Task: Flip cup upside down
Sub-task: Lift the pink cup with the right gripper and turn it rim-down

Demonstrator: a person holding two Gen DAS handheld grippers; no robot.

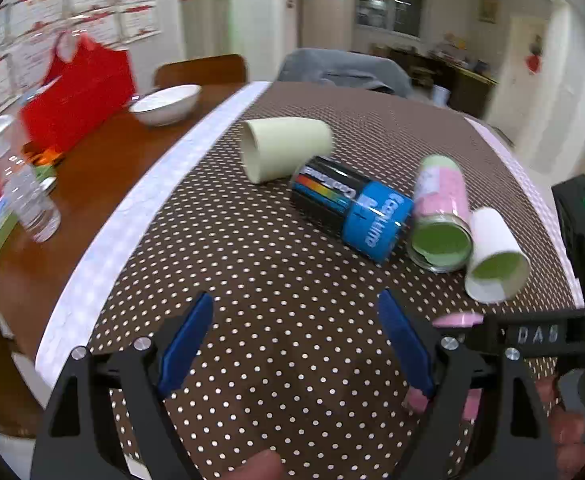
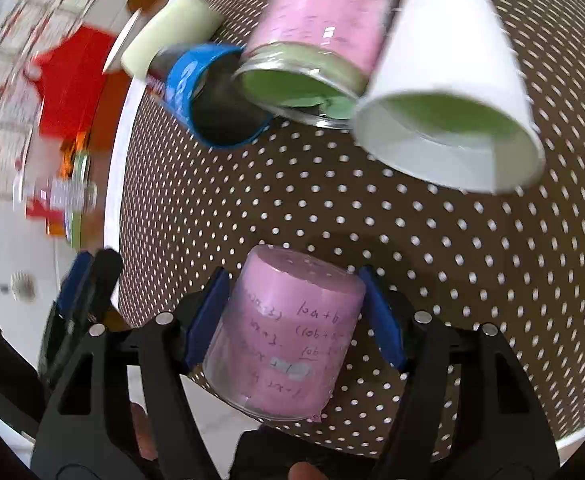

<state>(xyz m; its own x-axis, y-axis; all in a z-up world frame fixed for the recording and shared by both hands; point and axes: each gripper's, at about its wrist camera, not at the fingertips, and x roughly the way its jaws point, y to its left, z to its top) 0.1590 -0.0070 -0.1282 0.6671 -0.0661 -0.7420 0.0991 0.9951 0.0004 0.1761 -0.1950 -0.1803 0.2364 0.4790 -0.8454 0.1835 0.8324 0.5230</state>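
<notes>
The right hand-held gripper (image 2: 294, 320) is clamped on a pink cup (image 2: 282, 336): its blue pads (image 2: 208, 312) press both sides of the clear, pink-lined wall. The cup's closed end points away from the camera and its rim faces back toward it, tilted slightly. Handwriting shows on the pink lining. It hangs over the near part of the dotted mat (image 2: 452, 240); whether it touches the mat I cannot tell.

The left hand-held gripper (image 1: 298, 340) has its fingers apart with nothing between them, poised over the dotted mat (image 1: 272, 280) that covers the bench (image 1: 104, 160). The right gripper's black body crosses in front of it at the lower right.

Four more containers lie on their sides in a row across the mat: a pale cup (image 1: 284, 148), a blue-and-black can (image 1: 352, 208) touching it, a pink jar (image 1: 442, 216) with a green inside, and a white cup (image 1: 494, 256) just beside the jar.

Off the mat, a white bowl (image 1: 166, 104), a red bag (image 1: 78, 96) and a plastic bottle (image 1: 20, 184) stand on the bare wood.
</notes>
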